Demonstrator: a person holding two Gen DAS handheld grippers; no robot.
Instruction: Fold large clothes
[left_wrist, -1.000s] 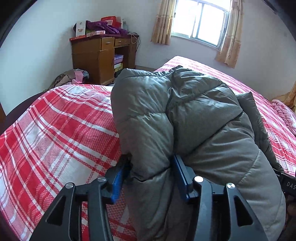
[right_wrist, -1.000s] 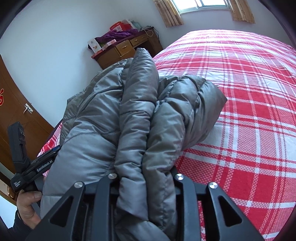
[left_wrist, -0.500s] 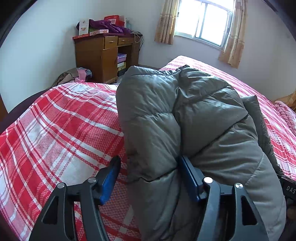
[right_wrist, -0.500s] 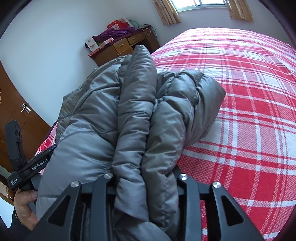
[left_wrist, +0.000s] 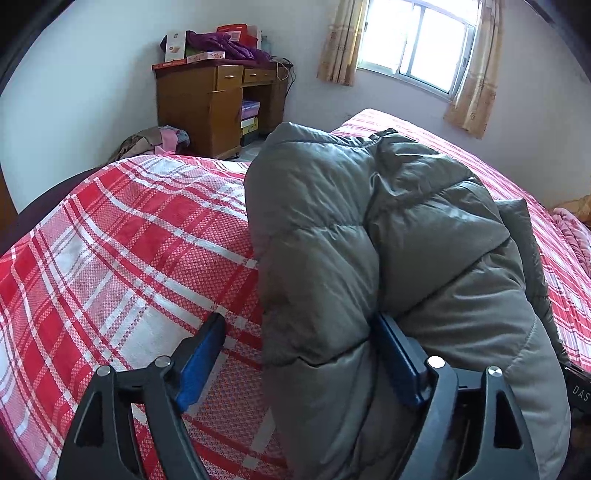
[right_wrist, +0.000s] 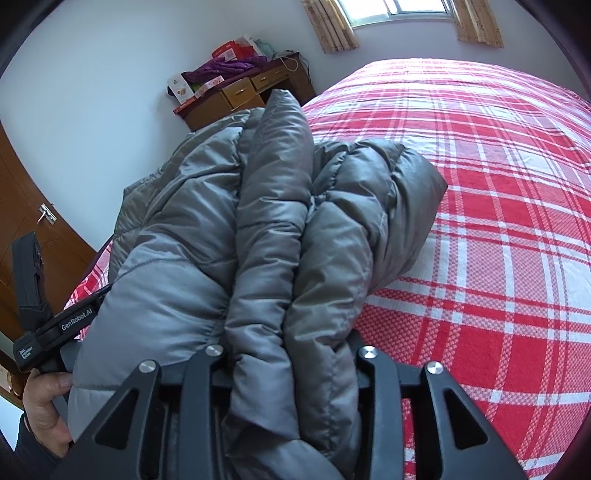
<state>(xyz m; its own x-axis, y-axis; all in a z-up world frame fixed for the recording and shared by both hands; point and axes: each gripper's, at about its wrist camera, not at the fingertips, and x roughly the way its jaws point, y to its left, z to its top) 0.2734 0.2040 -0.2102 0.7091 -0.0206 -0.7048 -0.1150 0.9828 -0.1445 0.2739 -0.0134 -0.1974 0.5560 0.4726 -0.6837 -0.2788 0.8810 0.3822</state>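
The puffy quilted jacket has a smooth, faintly glossy shell; the plaid bedspread is coarse woven cloth.

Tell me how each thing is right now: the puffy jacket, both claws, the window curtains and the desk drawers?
Puffy jacket: folded into a bundle, lying on the bed.
Left claw: open, one pad off the jacket.
Right claw: shut on the jacket's folds.
Curtains: pulled aside.
Desk drawers: closed.

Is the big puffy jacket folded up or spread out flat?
Folded up: the grey jacket sits in thick stacked layers on the plaid bed.
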